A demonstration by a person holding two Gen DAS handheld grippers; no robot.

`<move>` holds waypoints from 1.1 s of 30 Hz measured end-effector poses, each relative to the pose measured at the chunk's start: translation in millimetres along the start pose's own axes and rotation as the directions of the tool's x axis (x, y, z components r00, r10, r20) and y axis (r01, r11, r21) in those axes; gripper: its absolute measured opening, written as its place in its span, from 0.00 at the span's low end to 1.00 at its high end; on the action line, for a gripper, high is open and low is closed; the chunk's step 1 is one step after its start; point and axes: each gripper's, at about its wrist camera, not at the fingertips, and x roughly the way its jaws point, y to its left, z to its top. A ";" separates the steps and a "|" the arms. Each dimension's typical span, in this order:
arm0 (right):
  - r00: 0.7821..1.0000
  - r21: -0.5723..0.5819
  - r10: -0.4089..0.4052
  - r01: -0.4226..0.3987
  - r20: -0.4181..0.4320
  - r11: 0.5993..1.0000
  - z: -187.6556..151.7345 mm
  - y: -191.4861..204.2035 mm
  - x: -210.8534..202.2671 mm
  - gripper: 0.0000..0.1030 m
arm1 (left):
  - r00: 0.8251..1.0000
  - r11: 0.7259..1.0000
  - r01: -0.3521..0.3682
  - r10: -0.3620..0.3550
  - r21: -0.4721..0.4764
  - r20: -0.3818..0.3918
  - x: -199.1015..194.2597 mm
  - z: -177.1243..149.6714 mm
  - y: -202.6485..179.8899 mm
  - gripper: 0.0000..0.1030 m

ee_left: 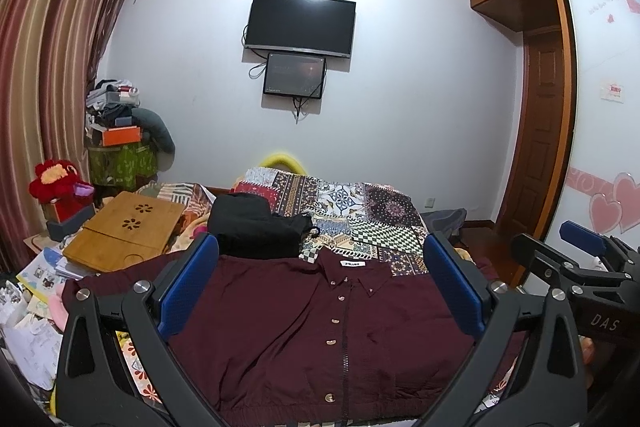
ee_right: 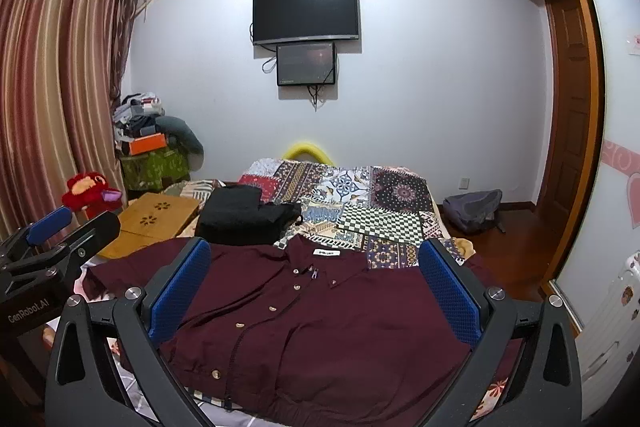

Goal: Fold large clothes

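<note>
A dark maroon button-up shirt (ee_left: 320, 331) lies flat, front up and buttoned, on the near part of the bed; it also shows in the right wrist view (ee_right: 320, 315), collar toward the far wall. My left gripper (ee_left: 320, 267) is open and empty, held above the shirt's chest. My right gripper (ee_right: 316, 267) is open and empty, also above the shirt. Each gripper shows at the edge of the other's view: the right gripper (ee_left: 576, 259) and the left gripper (ee_right: 60, 227).
A patchwork bedspread (ee_left: 360, 211) covers the bed. Folded black clothes (ee_left: 256, 227) lie beyond the shirt's collar. A bamboo lap tray (ee_left: 124, 231), papers and a red plush toy (ee_left: 56, 183) crowd the left side. A grey backpack (ee_right: 472, 207) sits on the floor at right.
</note>
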 end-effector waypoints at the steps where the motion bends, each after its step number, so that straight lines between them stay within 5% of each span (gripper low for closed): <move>1: 1.000 -0.002 -0.001 0.001 -0.006 1.000 0.3 0.7 2.2 1.00 | 1.000 1.000 -0.001 0.001 -0.003 -0.004 2.2 -0.6 1.4 1.00; 8: 0.998 -0.021 0.001 -0.002 -0.060 1.000 1.2 7.4 23.3 1.00 | 0.999 0.999 -0.019 0.018 -0.038 -0.039 26.1 -3.4 17.1 1.00; 20: 0.981 -0.056 0.013 -0.024 -0.194 0.998 -1.3 16.6 76.1 1.00 | 0.975 0.971 -0.194 0.176 -0.136 -0.137 84.7 -10.2 86.8 1.00; 28: 0.959 -0.041 0.008 -0.021 -0.285 0.999 -5.3 15.1 116.8 1.00 | 0.903 0.888 -0.415 0.374 -0.197 -0.214 118.3 -22.9 169.6 1.00; 32: 0.942 -0.031 0.001 -0.012 -0.336 0.999 -7.8 15.5 136.7 1.00 | 0.839 0.816 -0.529 0.460 -0.235 -0.290 131.9 -35.2 223.7 1.00; 33: 0.938 -0.029 0.001 -0.012 -0.346 1.000 -8.1 15.4 141.2 1.00 | 0.811 0.785 -0.571 0.494 -0.240 -0.313 134.4 -40.0 239.1 0.99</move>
